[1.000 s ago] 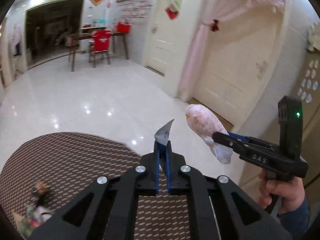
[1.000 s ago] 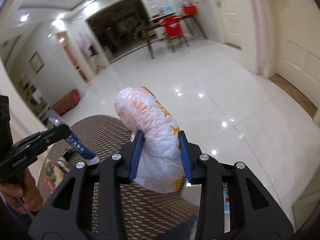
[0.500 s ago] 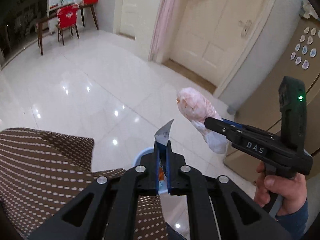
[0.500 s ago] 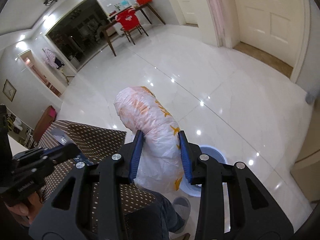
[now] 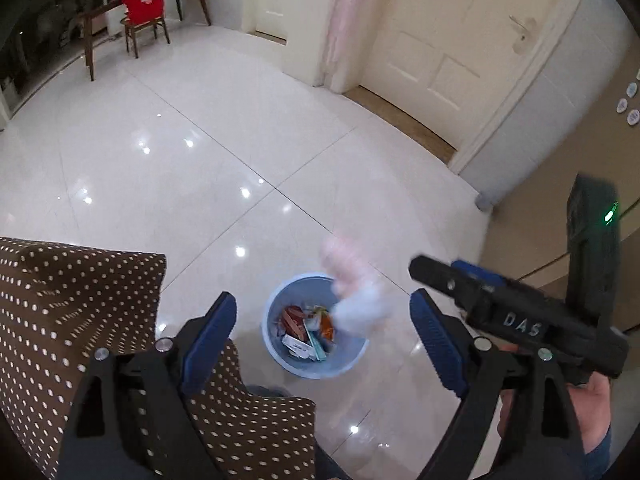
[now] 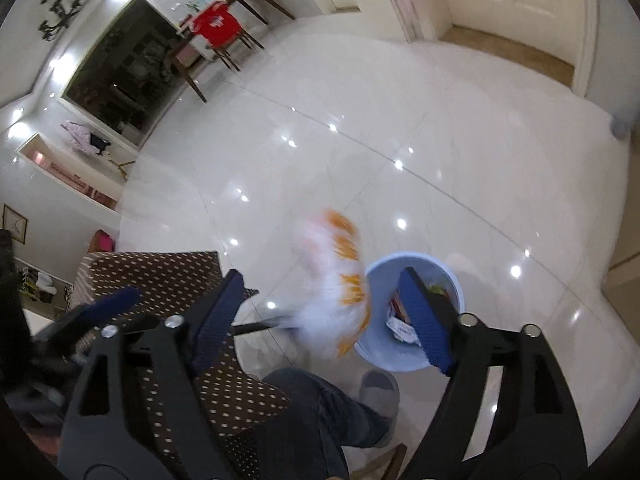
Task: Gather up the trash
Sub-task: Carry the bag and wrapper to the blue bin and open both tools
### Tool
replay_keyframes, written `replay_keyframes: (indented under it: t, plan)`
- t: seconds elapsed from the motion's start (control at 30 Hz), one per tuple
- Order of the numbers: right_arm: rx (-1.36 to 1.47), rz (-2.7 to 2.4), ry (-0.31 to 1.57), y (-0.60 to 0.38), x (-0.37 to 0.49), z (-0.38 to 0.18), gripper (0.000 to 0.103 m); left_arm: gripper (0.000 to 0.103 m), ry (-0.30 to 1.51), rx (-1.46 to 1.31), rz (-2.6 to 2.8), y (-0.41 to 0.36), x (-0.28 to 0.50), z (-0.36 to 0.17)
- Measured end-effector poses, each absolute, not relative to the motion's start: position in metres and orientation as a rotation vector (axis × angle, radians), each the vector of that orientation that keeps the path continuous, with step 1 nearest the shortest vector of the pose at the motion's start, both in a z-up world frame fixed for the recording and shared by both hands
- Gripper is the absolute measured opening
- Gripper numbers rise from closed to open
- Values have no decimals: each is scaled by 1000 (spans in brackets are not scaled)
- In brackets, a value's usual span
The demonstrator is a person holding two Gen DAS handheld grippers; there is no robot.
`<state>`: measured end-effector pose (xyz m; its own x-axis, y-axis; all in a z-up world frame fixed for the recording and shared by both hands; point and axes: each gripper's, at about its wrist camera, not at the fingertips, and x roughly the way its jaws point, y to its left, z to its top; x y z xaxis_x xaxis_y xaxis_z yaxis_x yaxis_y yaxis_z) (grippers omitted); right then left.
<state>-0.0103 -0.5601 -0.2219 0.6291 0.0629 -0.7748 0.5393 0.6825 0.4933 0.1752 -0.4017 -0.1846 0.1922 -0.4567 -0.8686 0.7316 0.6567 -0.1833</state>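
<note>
Both grippers wide open over the blue bin [image 5: 316,364] at lower centre, left gripper [image 5: 320,332] and right gripper [image 6: 324,308] holding nothing, so the blurred white-orange plastic bag [image 6: 340,292] falls free twd the bin w/ wrappers [image 5: 304,332] inside.

You see a brown polka-dot tablecloth [image 5: 80,320] at lower left | glossy white tile floor [image 5: 200,152] around it | a chair draped in red [image 5: 145,8] at a wooden table far back | a cream door [image 5: 452,44] right | a grey slipper [image 6: 379,390] below.
</note>
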Motion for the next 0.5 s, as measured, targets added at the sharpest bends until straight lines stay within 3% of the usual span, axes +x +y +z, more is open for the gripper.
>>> replay_keyframes:
  t: [0.13,0.5]
  plan:
    - [793,-350,889,-561,-16,-231,97,87,1080,283,-825,-389,179,-180]
    - [692,-399,885,-533,-25,-206,97,92,968,194,-795,-339,165,-130]
